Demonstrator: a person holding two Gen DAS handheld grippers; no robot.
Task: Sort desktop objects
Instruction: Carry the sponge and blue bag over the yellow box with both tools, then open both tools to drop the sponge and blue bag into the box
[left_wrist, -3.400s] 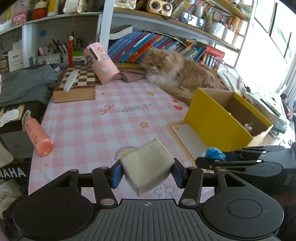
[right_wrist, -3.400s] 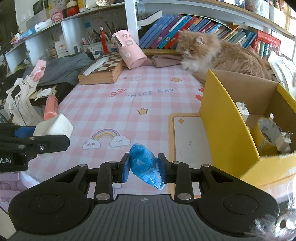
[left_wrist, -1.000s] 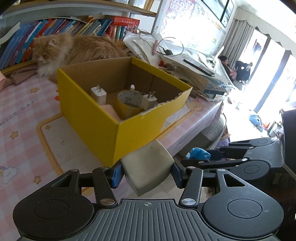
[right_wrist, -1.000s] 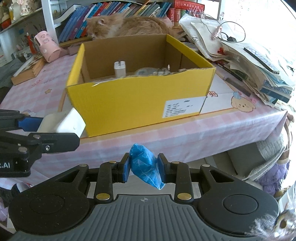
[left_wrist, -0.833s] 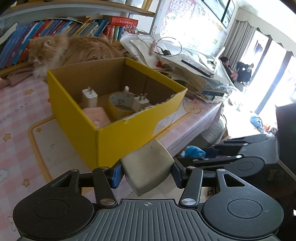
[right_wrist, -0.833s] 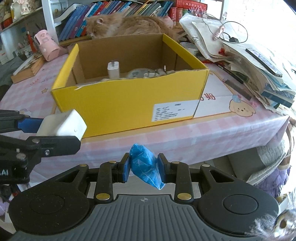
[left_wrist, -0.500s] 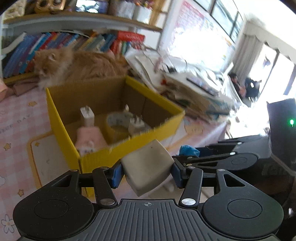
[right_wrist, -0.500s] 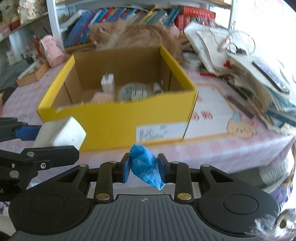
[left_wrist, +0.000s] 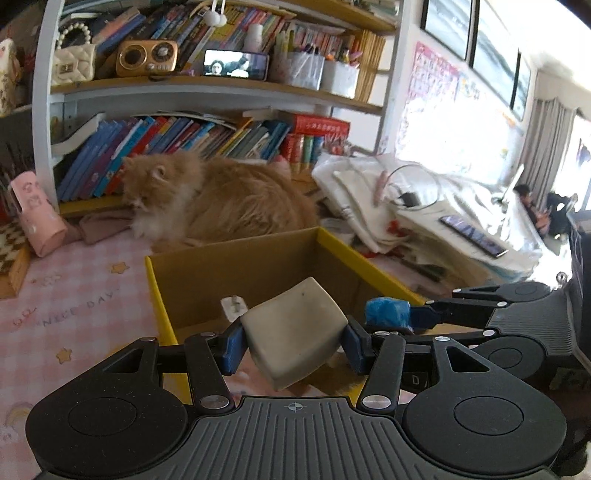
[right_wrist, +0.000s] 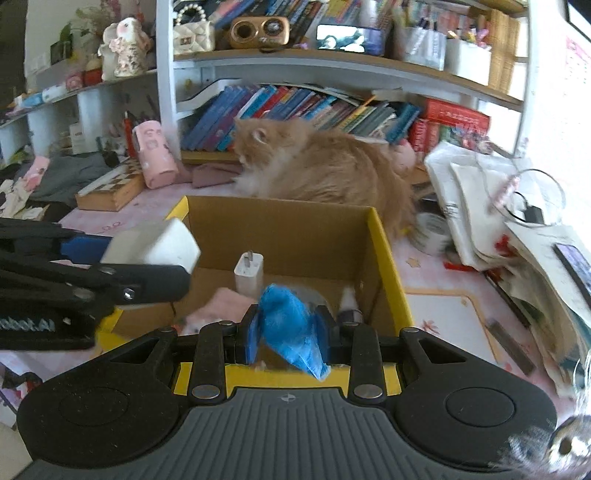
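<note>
My left gripper is shut on a white block and holds it over the near edge of the yellow cardboard box. My right gripper is shut on a crumpled blue wrapper, held above the box's near wall. Inside the box I see a white charger plug and a pink item. The left gripper with its block shows at the left of the right wrist view. The right gripper with the wrapper shows at the right of the left wrist view.
An orange cat lies right behind the box. A pink case and a chessboard box stand at the back left. Piled papers, cables and a phone lie to the right. Bookshelves line the back.
Both grippers have risen and moved forward from in front of the box to above its near edge. Each still holds its object.
</note>
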